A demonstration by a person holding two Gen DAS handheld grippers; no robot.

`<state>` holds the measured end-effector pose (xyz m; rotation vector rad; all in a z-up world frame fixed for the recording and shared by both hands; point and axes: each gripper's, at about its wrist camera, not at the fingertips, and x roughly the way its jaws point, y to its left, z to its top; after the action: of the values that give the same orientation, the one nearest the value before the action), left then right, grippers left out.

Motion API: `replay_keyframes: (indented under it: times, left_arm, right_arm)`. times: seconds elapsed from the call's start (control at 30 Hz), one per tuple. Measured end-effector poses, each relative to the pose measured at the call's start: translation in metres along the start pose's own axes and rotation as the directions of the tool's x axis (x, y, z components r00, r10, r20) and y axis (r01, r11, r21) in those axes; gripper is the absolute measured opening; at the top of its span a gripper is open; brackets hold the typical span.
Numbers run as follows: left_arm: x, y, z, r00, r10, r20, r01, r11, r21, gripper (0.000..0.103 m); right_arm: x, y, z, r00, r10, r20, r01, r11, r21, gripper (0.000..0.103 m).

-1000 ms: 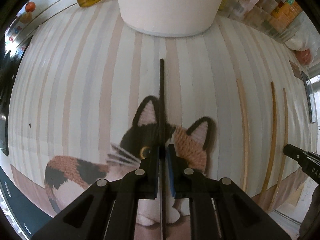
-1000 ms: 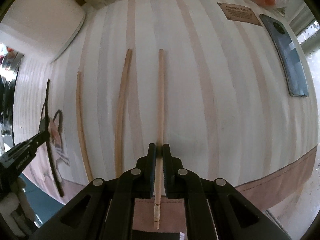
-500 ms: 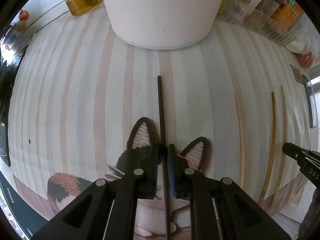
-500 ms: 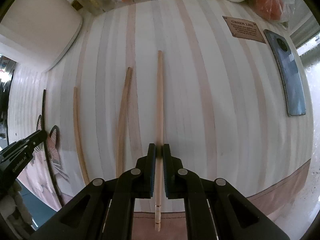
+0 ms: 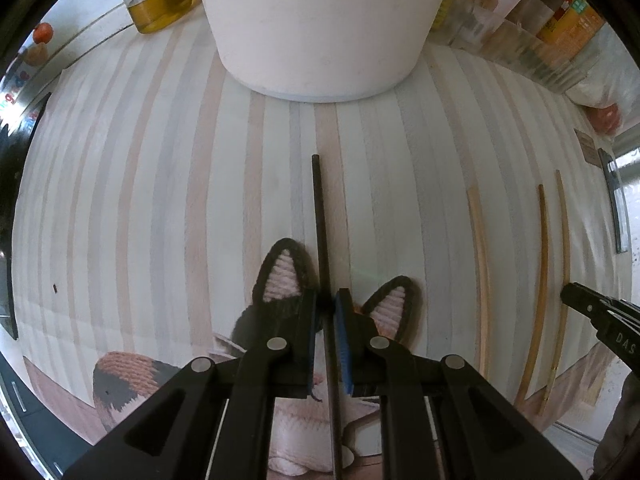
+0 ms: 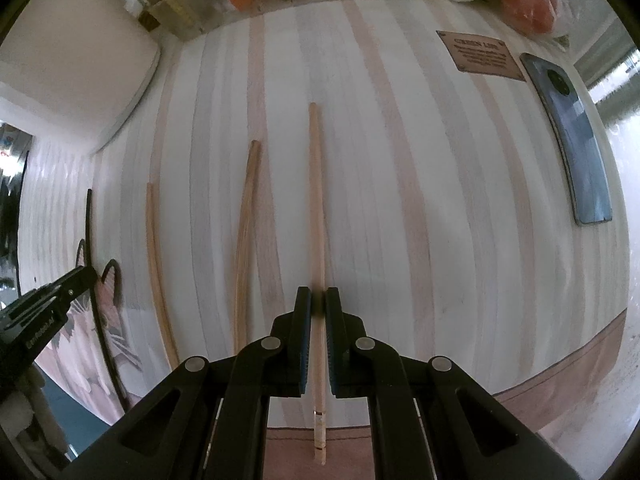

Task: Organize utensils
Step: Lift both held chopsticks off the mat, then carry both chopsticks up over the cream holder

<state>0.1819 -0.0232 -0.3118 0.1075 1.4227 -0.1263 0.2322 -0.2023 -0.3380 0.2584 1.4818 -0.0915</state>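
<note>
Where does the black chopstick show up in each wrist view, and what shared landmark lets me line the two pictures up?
Left wrist view: the black chopstick runs up the centre, clamped in the left tool.
Right wrist view: it is a thin dark line at the far left edge, by the left tool.
Shared landmark: the cat picture under it.

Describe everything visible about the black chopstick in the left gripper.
The black chopstick is a thin, straight, matte dark rod of uniform colour; its material is unclear. The left gripper is shut on it partway along, its fingers clamping both sides. The far end points toward the white container; the near end runs back under the gripper, out of view. Whether it touches the striped mat cannot be told.
</note>
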Motion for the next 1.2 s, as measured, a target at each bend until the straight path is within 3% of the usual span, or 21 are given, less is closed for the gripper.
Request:
replay_keyframes:
  times: [0.3,0.5,0.63,0.9,1.2]
  left_arm:
    - [0.002,-0.017,0.006,1.000,0.026,0.011,-0.027,0.998,0.061,0.003]
    - [-0.012,-0.009,0.004,0.999,-0.032,0.028,0.031,0.999,0.028,0.003]
    - [-0.031,-0.010,-0.001,0.996,-0.073,0.052,0.072,0.997,0.034,0.003]
    - [-0.072,-0.005,-0.002,0.983,-0.132,0.130,0.130,0.991,0.027,0.003]
    - [-0.136,-0.003,0.018,0.945,-0.178,0.275,0.171,0.984,0.048,0.003]
  right_arm:
    - [0.000,0.007,-0.004,1.000,-0.028,-0.002,0.028,0.999,-0.032,0.007]
    - [-0.004,-0.005,-0.004,0.998,0.069,0.013,-0.069,0.997,0.028,0.007]
    - [-0.017,-0.005,-0.014,0.991,0.107,0.074,-0.111,0.993,0.048,0.007]
    - [-0.055,0.003,-0.024,0.966,0.171,0.194,-0.184,0.982,0.049,0.006]
    - [-0.095,0.007,-0.010,0.918,0.229,0.322,-0.254,0.967,0.036,0.006]
